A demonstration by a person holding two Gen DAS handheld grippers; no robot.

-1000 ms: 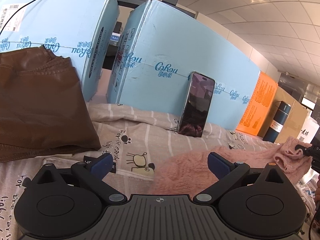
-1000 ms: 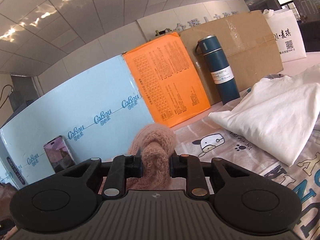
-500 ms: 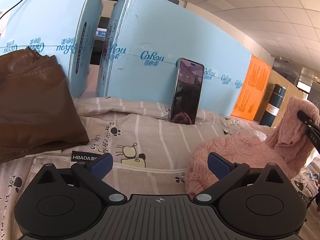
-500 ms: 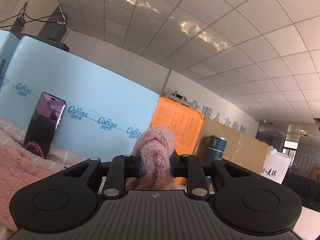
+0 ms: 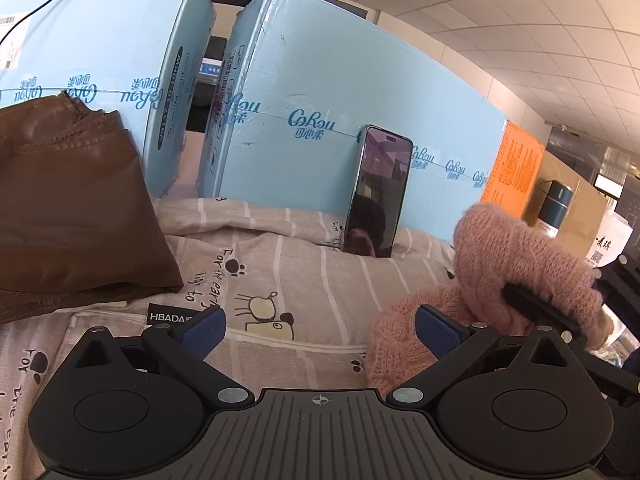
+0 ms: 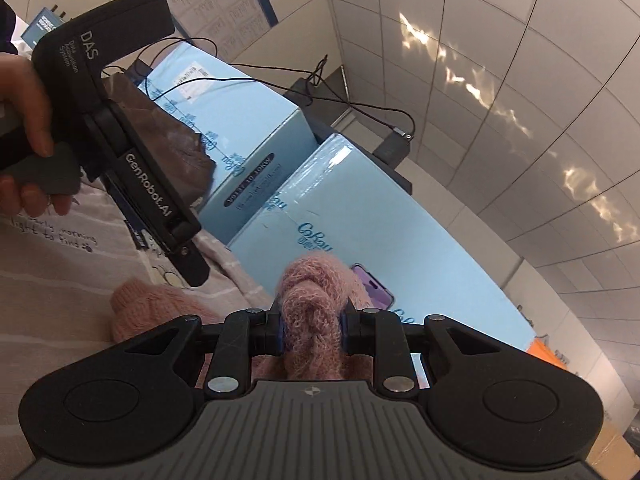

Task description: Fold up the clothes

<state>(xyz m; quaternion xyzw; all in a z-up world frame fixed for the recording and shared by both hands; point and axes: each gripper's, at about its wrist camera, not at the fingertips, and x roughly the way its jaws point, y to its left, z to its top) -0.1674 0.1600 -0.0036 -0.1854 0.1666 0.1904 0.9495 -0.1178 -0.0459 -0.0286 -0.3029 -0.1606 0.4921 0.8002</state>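
A fuzzy pink knit sweater (image 5: 516, 264) lies bunched on the patterned bedsheet (image 5: 304, 280) at the right of the left wrist view. My right gripper (image 6: 312, 330) is shut on a fold of the sweater (image 6: 316, 300) and holds it lifted over the rest of the garment. My left gripper (image 5: 318, 326) is open and empty, low over the sheet just left of the sweater. The right gripper shows in the left wrist view (image 5: 536, 308), and the left gripper shows in the right wrist view (image 6: 188, 264).
A brown leather garment (image 5: 68, 208) lies folded at the left. Light-blue cartons (image 5: 328, 96) wall the back, with a phone (image 5: 378, 192) leaning on one. An orange box (image 5: 516, 176), a dark flask (image 5: 554, 208) and a white bag (image 5: 612, 240) stand at the far right.
My right gripper has swung the held sweater fold up and leftward, over the garment toward the left gripper. The left gripper has stayed open and shifted slightly.
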